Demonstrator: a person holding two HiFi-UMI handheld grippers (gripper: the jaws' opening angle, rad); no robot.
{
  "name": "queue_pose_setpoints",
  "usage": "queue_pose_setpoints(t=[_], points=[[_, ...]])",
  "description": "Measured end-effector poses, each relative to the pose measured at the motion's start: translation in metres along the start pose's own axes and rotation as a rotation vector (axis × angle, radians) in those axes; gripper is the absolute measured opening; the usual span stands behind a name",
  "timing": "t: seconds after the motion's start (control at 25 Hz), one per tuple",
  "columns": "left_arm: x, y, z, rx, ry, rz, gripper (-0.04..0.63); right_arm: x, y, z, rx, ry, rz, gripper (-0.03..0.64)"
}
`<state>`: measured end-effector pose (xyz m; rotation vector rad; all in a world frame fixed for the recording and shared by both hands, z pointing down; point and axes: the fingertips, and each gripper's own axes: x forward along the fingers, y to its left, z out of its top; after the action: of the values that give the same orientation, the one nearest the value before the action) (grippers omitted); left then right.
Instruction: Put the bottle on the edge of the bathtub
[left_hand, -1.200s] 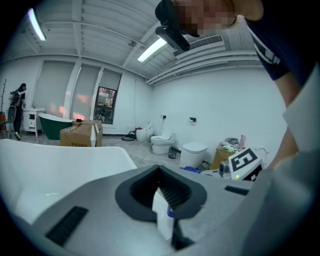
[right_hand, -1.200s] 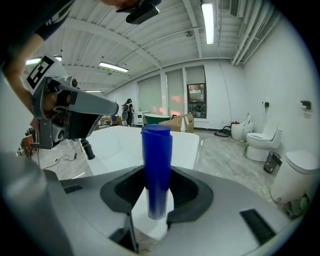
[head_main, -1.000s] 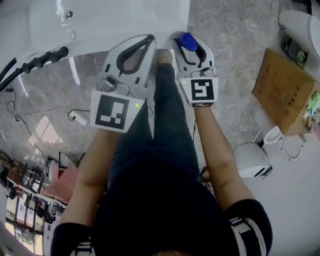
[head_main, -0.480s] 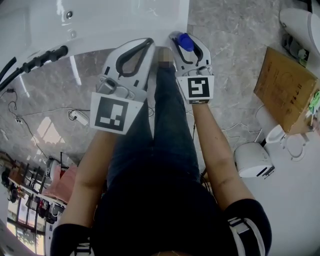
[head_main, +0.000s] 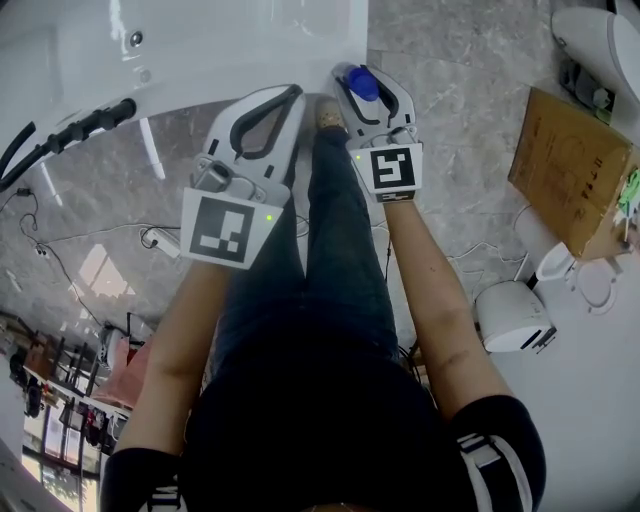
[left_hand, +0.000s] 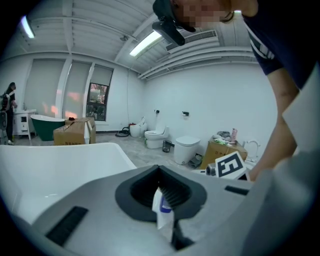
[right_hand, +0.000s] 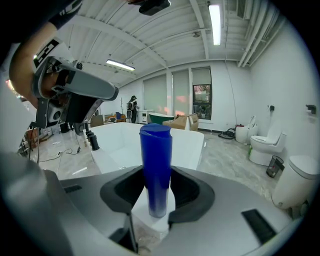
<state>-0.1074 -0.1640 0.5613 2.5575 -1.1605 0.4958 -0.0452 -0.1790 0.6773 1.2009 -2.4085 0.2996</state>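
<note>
right tongs (head_main: 370, 85) barely shifted, bottle (right_hand: 156, 160) clamped between jaws; left tongs (head_main: 292, 95) closed, empty.

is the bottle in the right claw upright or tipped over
Upright: in the right gripper view the bottle stands vertical, blue end on top, white base down, gripped in the right claw.

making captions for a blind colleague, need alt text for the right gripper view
A blue bottle stands upright, clamped between the jaws in the foreground. Behind it is a white bathtub on a grey floor, with a white toilet to the right.
</note>
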Motion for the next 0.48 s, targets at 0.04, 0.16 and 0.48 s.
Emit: queue_pose_setpoints(t=[0.04,0.16,0.48], points=[[-0.001,0.0,0.0,0.005,0.003,-0.003,0.002,-0.001,0.0,0.0,-0.001,0.008,0.0,0.166],[-0.003,-0.002,0.002,0.026,0.005,-0.017,0.002,-0.004,0.002,0.0,-0.008,0.022,0.005,0.196],[-0.009,-0.015,0.02,0.088,0.004,-0.066,0.002,-0.032,0.002,0.001,-0.027,0.059,-0.037,0.206]])
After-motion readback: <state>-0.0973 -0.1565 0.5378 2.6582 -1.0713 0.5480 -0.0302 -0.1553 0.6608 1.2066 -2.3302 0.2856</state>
